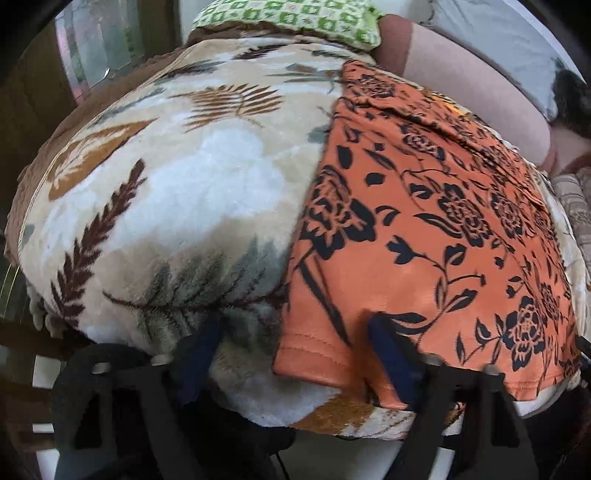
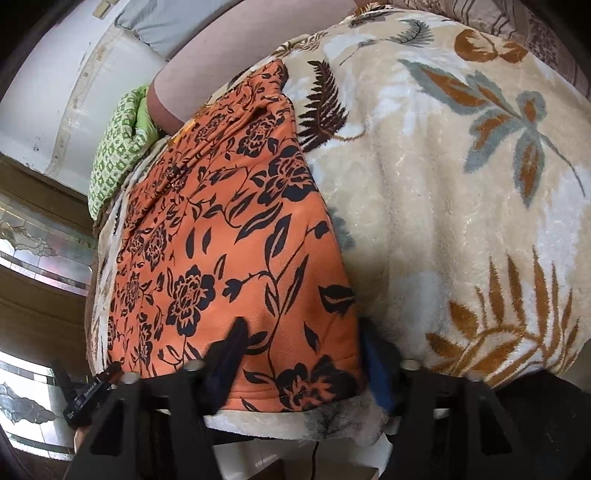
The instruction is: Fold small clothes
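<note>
An orange garment with a black flower print (image 1: 424, 229) lies flat on a cream leaf-patterned blanket (image 1: 166, 192). It also shows in the right wrist view (image 2: 229, 251). My left gripper (image 1: 295, 339) is open, its jaws set wide over the garment's near left hem corner; one finger rests on the blanket, the other on the orange cloth. My right gripper (image 2: 299, 350) is open over the garment's near right hem corner, with one finger on the cloth and the other at its right edge on the blanket (image 2: 461, 221).
A green patterned pillow (image 1: 295, 18) lies at the far end of the bed, also in the right wrist view (image 2: 118, 147). A pinkish bolster (image 1: 461, 92) and a grey pillow (image 1: 498, 37) lie behind the garment. The bed's near edge runs just under both grippers.
</note>
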Motion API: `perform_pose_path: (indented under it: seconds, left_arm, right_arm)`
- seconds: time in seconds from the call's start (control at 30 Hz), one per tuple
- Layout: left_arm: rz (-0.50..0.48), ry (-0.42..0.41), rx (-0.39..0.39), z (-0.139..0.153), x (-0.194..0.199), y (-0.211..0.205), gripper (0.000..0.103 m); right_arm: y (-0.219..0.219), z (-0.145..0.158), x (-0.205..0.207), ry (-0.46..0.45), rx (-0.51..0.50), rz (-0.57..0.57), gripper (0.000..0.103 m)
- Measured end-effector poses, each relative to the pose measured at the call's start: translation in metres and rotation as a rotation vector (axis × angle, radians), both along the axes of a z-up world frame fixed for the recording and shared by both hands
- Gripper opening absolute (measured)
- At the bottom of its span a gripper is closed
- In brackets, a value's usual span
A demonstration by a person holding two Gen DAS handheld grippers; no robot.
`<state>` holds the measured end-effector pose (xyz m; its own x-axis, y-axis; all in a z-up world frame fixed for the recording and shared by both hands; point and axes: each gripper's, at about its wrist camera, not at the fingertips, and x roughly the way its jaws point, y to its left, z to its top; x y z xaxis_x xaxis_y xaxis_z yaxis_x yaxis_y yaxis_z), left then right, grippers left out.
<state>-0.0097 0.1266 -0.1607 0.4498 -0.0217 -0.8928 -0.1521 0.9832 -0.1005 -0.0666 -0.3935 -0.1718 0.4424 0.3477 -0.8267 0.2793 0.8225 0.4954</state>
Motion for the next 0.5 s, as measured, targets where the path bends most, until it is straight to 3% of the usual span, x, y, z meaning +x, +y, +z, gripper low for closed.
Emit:
perform_pose_path:
  seconds: [0.07,0.2,0.27,0.3,0.4,0.47,0.5]
  left_arm:
    - [-0.004,-0.002,0.007,0.001,0.001,-0.001,0.056]
    - [-0.009,0.003,0.004,0.002,0.002,-0.002,0.053]
    - [-0.011,0.018,-0.02,0.001,0.002,-0.003,0.064]
    - [-0.014,0.019,-0.029,0.001,0.002,-0.003,0.068]
    - [-0.027,0.02,-0.007,-0.002,0.0,-0.008,0.068]
    - [-0.052,0.006,-0.009,0.001,-0.002,-0.011,0.029]
    - [-0.059,0.008,-0.02,0.002,-0.002,-0.01,0.02]
  right_arm:
    - [-0.002,-0.001,0.0,0.002,0.001,-0.004,0.036]
    - [-0.007,-0.009,0.0,0.022,0.036,-0.021,0.037]
    - [-0.01,-0.01,0.001,0.026,0.061,-0.028,0.041]
    - [-0.01,-0.011,0.001,0.02,0.076,-0.025,0.049]
    - [-0.008,-0.011,0.001,0.011,0.081,-0.016,0.05]
    - [-0.008,-0.01,-0.001,0.004,0.085,-0.006,0.035]
    - [-0.009,-0.011,-0.002,-0.001,0.106,-0.004,0.017]
